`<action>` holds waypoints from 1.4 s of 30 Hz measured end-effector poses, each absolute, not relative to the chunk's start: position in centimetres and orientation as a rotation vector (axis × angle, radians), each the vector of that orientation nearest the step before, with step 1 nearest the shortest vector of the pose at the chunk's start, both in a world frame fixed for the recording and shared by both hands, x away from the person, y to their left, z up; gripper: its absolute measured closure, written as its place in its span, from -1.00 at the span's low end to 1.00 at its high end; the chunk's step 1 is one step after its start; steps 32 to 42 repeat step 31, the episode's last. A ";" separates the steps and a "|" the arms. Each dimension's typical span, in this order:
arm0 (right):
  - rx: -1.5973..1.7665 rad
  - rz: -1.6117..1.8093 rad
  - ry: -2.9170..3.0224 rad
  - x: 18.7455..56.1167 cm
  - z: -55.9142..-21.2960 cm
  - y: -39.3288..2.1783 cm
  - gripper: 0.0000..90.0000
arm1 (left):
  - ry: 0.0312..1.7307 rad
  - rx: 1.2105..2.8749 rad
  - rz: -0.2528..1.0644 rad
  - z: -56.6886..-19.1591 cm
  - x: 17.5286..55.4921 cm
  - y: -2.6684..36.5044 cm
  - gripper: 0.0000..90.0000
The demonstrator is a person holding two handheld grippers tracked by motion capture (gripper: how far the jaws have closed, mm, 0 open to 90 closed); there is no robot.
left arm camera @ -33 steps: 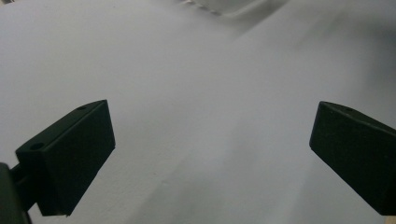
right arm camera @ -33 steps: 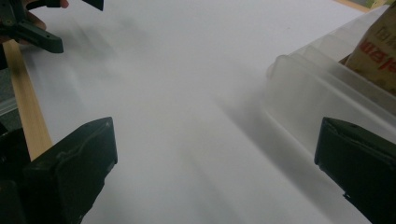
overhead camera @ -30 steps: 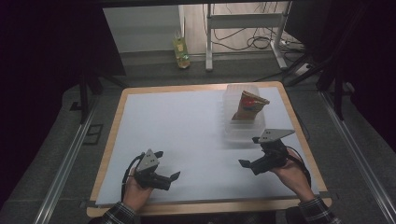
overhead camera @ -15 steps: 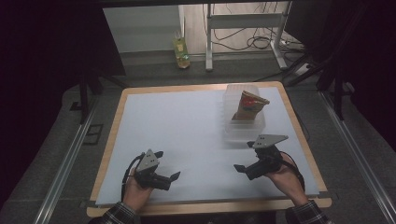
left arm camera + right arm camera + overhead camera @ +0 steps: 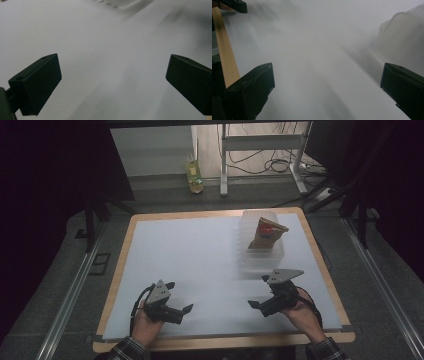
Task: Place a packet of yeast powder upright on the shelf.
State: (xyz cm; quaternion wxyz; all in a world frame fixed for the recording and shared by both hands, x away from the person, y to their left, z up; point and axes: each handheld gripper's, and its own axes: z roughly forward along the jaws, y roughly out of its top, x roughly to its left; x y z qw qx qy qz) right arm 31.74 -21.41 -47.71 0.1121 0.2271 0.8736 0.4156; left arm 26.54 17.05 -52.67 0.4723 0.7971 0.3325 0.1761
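A clear plastic container (image 5: pixel 261 251) stands at the back right of the white table, with a brown and red snack bag (image 5: pixel 270 233) upright in it. My right gripper (image 5: pixel 258 291) hovers just in front of the container, held in a hand, open with nothing between its jaws. In the right gripper view (image 5: pixel 327 82) the container (image 5: pixel 404 37) lies off to the right, beyond the jaws. Near the front left my left gripper (image 5: pixel 179 296) is also open and empty. Its own view (image 5: pixel 112 72) looks over bare table toward the container's edge (image 5: pixel 115 3).
The white table top (image 5: pixel 200 255) has a wooden rim (image 5: pixel 225 339), which shows as a strip (image 5: pixel 224 57) in the right gripper view. A yellow-green bottle (image 5: pixel 194 172) and a metal stand (image 5: pixel 260 150) with cables are on the floor behind.
My right gripper has drifted a little left and toward the front edge, away from the container. The left gripper has stayed put.
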 end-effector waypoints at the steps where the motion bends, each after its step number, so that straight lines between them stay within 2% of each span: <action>1: 0.662 1.221 2.563 31.7 -47.8 -21.4 -1.00 | 0.814 1.951 0.430 -52.7 26.5 17.1 -1.00; 28: 0.699 1.146 2.662 32.0 -51.8 -20.6 -1.00 | 0.795 1.968 0.440 -52.8 26.5 16.8 -1.00; 42: 0.717 1.135 2.670 32.1 -51.9 -20.7 -1.00 | 0.795 1.968 0.443 -52.8 26.5 16.8 -1.00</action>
